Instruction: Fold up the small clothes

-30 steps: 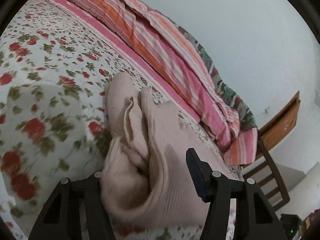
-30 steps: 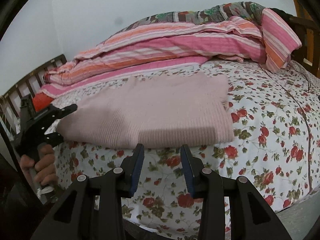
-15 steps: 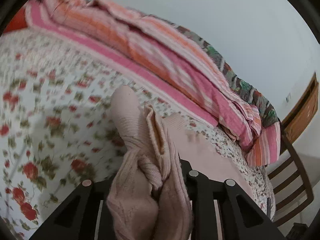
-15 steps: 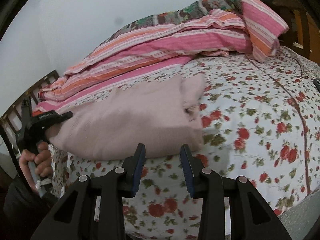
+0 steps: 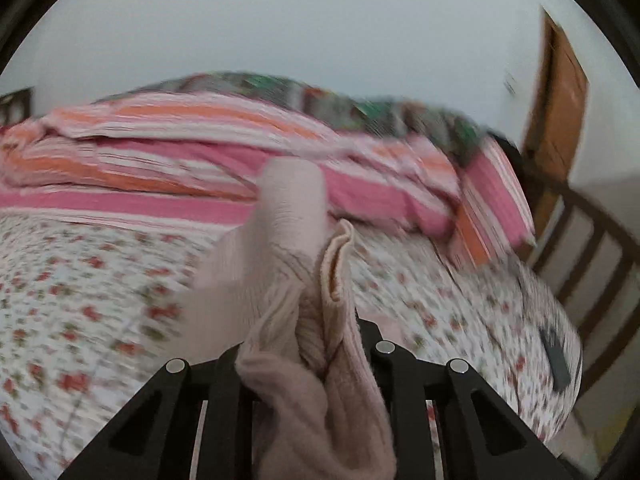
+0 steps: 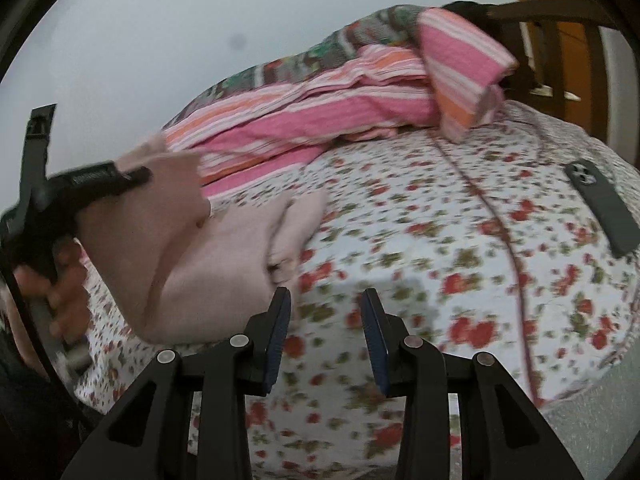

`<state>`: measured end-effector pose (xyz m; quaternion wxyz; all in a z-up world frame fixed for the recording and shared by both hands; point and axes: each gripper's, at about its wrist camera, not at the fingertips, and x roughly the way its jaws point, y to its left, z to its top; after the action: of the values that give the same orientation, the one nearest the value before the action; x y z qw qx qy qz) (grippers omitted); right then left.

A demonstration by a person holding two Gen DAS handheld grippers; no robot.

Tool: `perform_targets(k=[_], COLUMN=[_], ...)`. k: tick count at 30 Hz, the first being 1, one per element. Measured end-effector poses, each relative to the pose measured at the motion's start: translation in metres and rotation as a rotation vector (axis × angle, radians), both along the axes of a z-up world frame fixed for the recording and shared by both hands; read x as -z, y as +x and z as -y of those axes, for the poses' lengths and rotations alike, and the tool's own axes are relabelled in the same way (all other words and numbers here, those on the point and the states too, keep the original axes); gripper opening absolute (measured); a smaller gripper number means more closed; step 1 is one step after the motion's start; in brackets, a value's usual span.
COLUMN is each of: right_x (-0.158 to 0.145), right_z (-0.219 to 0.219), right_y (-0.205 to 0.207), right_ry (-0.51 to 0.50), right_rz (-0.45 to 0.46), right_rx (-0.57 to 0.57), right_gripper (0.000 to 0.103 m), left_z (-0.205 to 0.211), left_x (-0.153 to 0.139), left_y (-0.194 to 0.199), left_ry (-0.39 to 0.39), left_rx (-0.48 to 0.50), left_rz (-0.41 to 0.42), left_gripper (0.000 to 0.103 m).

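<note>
A pale pink knitted sweater (image 5: 296,240) is bunched between the jaws of my left gripper (image 5: 304,344), which is shut on it and holds its end raised off the bed. In the right wrist view the sweater (image 6: 208,256) hangs from the left gripper (image 6: 132,178) at the left, its far part still lying on the floral bedsheet (image 6: 460,260). My right gripper (image 6: 326,320) is open and empty, just right of the sweater's lower edge, above the sheet.
A pink and orange striped quilt (image 5: 180,164) is heaped along the back of the bed, also in the right wrist view (image 6: 340,100). A dark phone (image 6: 604,208) lies on the sheet at the right. A wooden chair (image 5: 588,248) stands beside the bed.
My left gripper closed on the sweater's end, lifted it and swung it toward the right. The sweater went from lying flat to partly raised. My right gripper stayed open and shifted right.
</note>
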<state>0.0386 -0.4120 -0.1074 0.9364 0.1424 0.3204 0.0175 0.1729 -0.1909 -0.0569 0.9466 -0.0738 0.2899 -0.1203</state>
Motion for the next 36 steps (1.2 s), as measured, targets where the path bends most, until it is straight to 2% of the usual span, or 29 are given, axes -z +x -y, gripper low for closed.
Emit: perform_targets(k=[2,3,4,5,6,7,8,9,11,14,16,19,21,24,26,27,29,30,32,34,36], right_x=[0.000,0.000,0.001,0.002,0.002,0.003,0.004,0.004,0.005,0.003,0.001,-0.006,-0.011,-0.013,-0.012,-0.009,-0.002,0.003,0.009,0.007,0.007], right_z=[0.008,0.013,0.015,0.018,0.022,0.024,0.027,0.030,0.031,0.026,0.019,0.007,-0.002,-0.021,-0.036,-0.047,-0.062,-0.070,-0.075,-0.068,-0.051], right_y=[-0.004,-0.006,-0.008,-0.010,-0.011,-0.011,-0.012,-0.011,-0.005,0.008,0.020,0.038,0.054,0.078,0.090,0.097,0.106,0.108,0.107,0.094,0.080], right_ry=[-0.007,-0.013,-0.018,-0.024,-0.031,-0.033,-0.033,-0.030,-0.021,0.011,0.055,0.155,0.263,0.334,0.311,0.266,0.166,0.104,0.032,0.026,0.099], right_rz=[-0.006,-0.011,-0.015,-0.020,-0.025,-0.028,-0.030,-0.032,-0.032,-0.020,-0.009,0.032,0.059,0.054,0.036,0.015,-0.019,-0.034,-0.025,0.038,0.108], right_rx=[0.018,0.026,0.030,0.034,0.039,0.042,0.044,0.042,0.032,-0.012,-0.069,-0.147,-0.198,-0.237,-0.239,-0.228,-0.213,-0.225,-0.240,-0.240,-0.217], right_gripper=[0.037,0.037,0.037,0.037,0.037,0.037,0.037,0.037,0.037,0.037,0.039,0.048,0.050,0.050,0.050,0.050,0.034,0.020,0.016,0.013,0.012], left_z=[0.029,0.046,0.054,0.058,0.059,0.056,0.049,0.036,0.019,-0.024,-0.051,-0.082,-0.099,-0.111,-0.114,-0.115,-0.118,-0.119,-0.119,-0.116,-0.113], left_x=[0.025,0.047,0.055,0.061,0.060,0.057,0.052,0.044,0.033,0.016,0.008,0.011,0.022,0.037,0.044,0.046,0.050,0.050,0.049,0.048,0.048], left_y=[-0.002,-0.001,-0.003,-0.008,-0.015,-0.018,-0.017,-0.015,-0.013,-0.016,-0.015,-0.013,-0.011,-0.013,-0.016,-0.017,-0.019,-0.020,-0.020,-0.018,-0.016], left_ry=[0.046,0.087,0.110,0.134,0.142,0.107,0.033,-0.065,-0.122,-0.209,-0.230,-0.157,-0.096,-0.077,-0.068,-0.062,-0.062,-0.067,-0.082,-0.103,-0.118], left_rx=[0.055,0.082,0.088,0.094,0.111,0.161,0.239,0.311,0.306,0.258,0.187,0.051,-0.018,-0.039,-0.044,-0.045,-0.042,-0.037,-0.028,-0.012,0.005], left_rz=[-0.048,-0.096,-0.107,-0.078,-0.025,-0.015,-0.037,-0.071,-0.087,-0.040,-0.015,-0.029,-0.077,-0.118,-0.129,-0.134,-0.138,-0.138,-0.129,-0.121,-0.119], left_gripper=[0.021,0.021,0.022,0.022,0.033,0.061,0.073,0.076,0.076,0.074,0.075,0.075,0.075,0.075,0.075,0.075,0.075,0.075,0.075,0.075,0.075])
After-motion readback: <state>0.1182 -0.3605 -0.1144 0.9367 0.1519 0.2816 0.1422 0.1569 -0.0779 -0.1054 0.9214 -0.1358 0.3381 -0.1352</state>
